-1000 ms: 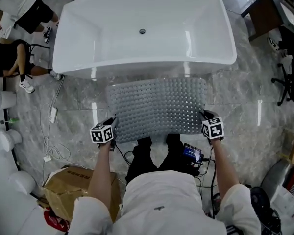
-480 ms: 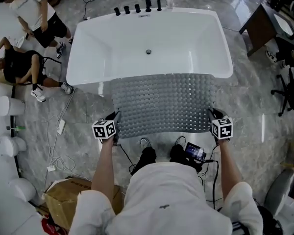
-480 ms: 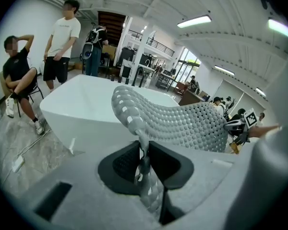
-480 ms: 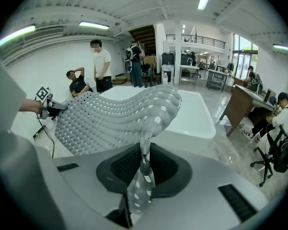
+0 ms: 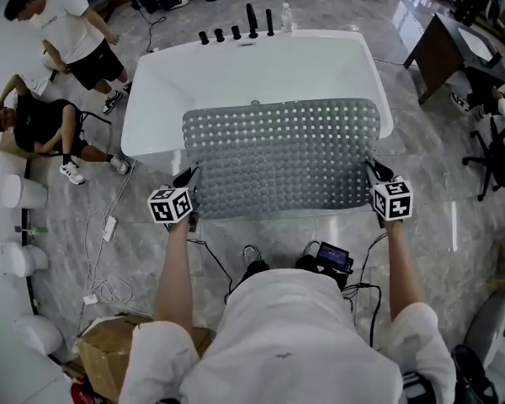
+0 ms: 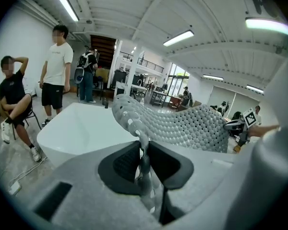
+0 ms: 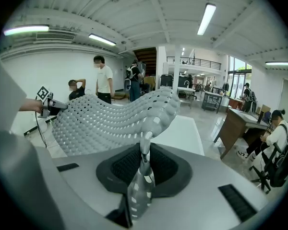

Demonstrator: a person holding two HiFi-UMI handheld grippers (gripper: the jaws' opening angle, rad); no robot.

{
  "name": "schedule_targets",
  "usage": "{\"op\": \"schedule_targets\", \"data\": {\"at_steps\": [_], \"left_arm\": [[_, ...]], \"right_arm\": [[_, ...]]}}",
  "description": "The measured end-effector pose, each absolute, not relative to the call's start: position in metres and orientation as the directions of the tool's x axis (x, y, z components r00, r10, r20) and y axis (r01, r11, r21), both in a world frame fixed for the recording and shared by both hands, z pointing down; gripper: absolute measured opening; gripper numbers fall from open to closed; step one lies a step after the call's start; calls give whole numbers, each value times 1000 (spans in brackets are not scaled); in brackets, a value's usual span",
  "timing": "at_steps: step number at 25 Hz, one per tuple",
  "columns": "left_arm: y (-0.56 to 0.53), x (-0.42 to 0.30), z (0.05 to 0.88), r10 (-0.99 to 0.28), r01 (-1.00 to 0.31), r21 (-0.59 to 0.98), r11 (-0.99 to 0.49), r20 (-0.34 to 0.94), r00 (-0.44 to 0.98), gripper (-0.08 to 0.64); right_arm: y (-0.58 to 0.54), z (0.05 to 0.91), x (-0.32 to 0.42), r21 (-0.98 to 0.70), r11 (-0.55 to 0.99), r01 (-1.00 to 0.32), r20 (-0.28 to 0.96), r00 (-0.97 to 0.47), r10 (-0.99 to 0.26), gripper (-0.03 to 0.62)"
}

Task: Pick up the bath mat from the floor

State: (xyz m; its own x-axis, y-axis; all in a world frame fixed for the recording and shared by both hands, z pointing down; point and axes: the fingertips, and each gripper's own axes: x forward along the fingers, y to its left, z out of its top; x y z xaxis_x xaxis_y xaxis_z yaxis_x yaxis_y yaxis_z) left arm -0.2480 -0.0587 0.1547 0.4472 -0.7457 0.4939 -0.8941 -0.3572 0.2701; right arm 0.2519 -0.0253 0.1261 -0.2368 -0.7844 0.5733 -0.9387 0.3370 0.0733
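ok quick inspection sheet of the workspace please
surface: glossy grey marble floor, white bathtub standing on it
job's things: grey perforated rubber bath mat, off the floor, stretched between both grippers
clutter: brown cardboard box, lower left
grippers: left gripper shut on mat's left edge; right gripper shut on its right edge
cables: white cable on floor, left; black cables by person's feet
surroundings: standing person and seated person at left; dark desk at right
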Motion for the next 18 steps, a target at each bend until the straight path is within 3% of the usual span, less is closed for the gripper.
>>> {"op": "schedule_targets", "data": {"at_steps": [18], "left_arm": [[-101, -273, -3, -886, -913, 181, -367, 231, 402, 63]], "right_arm": [[-69, -33, 246, 167, 322, -932, 308, -261, -915, 57]]}}
